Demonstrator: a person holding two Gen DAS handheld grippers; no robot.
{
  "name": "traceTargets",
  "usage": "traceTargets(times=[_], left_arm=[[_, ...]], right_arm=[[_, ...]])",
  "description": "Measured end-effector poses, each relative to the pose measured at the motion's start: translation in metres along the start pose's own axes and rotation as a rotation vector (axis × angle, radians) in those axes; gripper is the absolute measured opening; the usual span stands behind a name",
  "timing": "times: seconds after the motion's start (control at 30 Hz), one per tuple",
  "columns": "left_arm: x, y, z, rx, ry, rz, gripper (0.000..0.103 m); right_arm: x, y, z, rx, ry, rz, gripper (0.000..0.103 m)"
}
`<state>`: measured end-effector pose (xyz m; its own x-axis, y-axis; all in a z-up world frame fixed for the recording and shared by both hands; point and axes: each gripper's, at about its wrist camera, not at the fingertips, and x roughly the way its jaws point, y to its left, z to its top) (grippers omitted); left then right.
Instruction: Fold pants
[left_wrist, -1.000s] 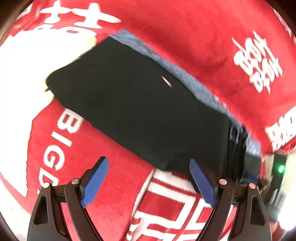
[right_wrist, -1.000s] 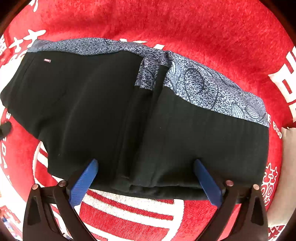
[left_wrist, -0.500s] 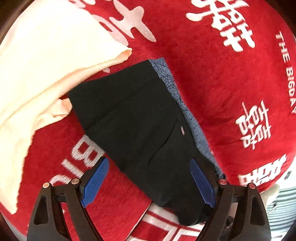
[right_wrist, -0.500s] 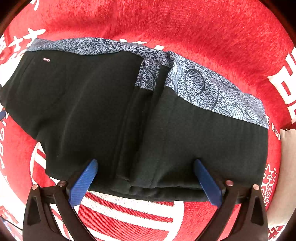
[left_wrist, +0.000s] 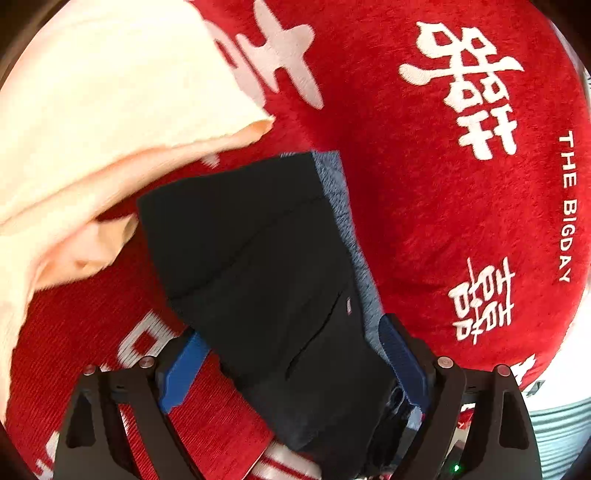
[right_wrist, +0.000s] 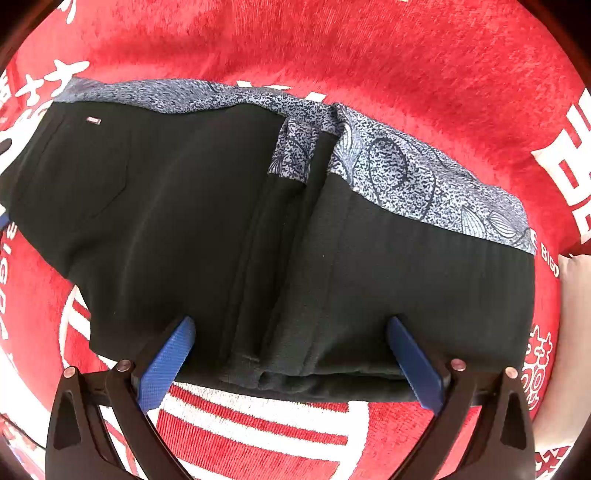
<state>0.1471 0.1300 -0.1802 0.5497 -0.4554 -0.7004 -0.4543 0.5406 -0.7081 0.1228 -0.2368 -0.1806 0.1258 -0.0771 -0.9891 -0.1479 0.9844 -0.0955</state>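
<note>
Black pants lie under both spread tools, right tool pointing down.

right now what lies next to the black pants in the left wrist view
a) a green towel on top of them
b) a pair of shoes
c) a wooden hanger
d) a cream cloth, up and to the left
d: a cream cloth lies on the red blanket at the upper left of the black pants.

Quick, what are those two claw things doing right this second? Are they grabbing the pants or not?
Left gripper: open, jaws wide either side of the black pants, nothing held.
Right gripper: open over the pants, nothing held.
</note>
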Motion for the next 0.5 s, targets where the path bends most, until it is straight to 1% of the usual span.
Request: traceTargets(times=[0.17,0.23,0.27,0.3,0.33,0.37,0.4,0.43,0.47,0.5], left_arm=[[0.012,-0.003,0.003,0.017,-0.015,0.052,0.09],[0.014,-0.009,0.002,0.045,-0.011,0.095,0.09],[0.016,-0.013,0.001,0.063,-0.013,0.127,0.089],[0.016,-0.016,0.0,0.074,-0.016,0.149,0.084],[0.017,-0.018,-0.001,0.095,-0.023,0.191,0.071],[0.017,-0.021,-0.001,0.118,-0.026,0.234,0.062],[0.017,-0.021,-0.001,0.139,-0.025,0.273,0.042],[0.016,-0.021,-0.001,0.149,-0.022,0.284,0.035],[0.014,-0.02,0.0,0.158,-0.019,0.284,0.033],[0.012,-0.021,-0.001,0.172,-0.023,0.279,0.029]], right_arm=[[0.0,0.0,0.001,0.004,0.001,-0.003,0.103],[0.0,-0.001,0.001,0.003,0.003,-0.003,0.103],[0.0,-0.001,0.002,0.003,0.003,-0.002,0.103],[0.0,-0.001,0.002,0.003,0.004,-0.003,0.103],[-0.001,-0.001,0.002,0.004,0.005,-0.002,0.103],[-0.001,-0.002,0.003,0.006,0.007,-0.001,0.103],[-0.002,-0.002,0.004,0.007,0.01,0.0,0.103],[-0.004,-0.004,0.006,0.008,0.013,0.002,0.102],[-0.007,-0.005,0.007,0.015,0.014,0.005,0.101],[-0.011,-0.007,0.008,0.022,0.011,0.01,0.095]])
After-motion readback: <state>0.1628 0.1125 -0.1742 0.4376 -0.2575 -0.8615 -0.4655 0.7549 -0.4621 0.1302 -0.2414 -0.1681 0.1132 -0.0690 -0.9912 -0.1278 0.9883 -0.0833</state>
